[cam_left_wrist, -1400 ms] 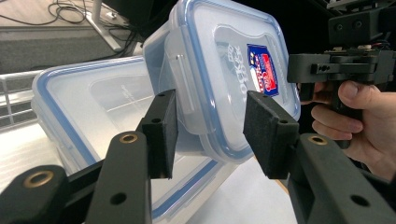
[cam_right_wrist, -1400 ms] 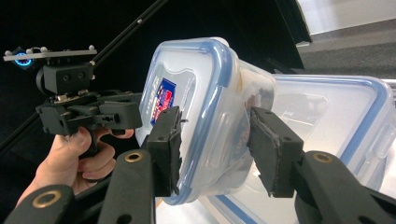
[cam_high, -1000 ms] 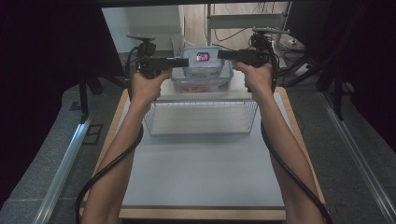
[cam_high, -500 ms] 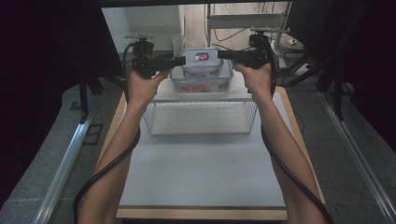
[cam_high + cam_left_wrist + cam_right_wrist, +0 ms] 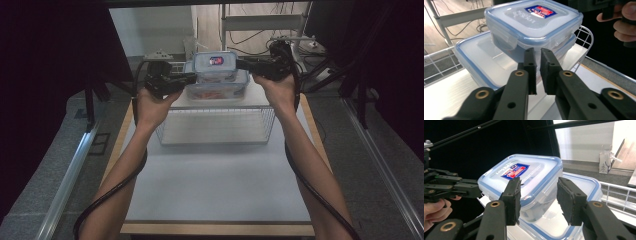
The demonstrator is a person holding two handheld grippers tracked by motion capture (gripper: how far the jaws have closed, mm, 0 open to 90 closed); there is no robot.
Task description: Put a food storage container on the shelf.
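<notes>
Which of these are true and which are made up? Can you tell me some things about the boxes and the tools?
1. A small box sits on top of a bigger box. True.
2. The small box has a red and blue sticker on its lid. True.
3. The left tool is wide open. False: its jaws are nearly together, with nothing between them.
4. The boxes sit inside the wire basket. False: they rest on top of it.
5. The right tool is open. True.
</notes>
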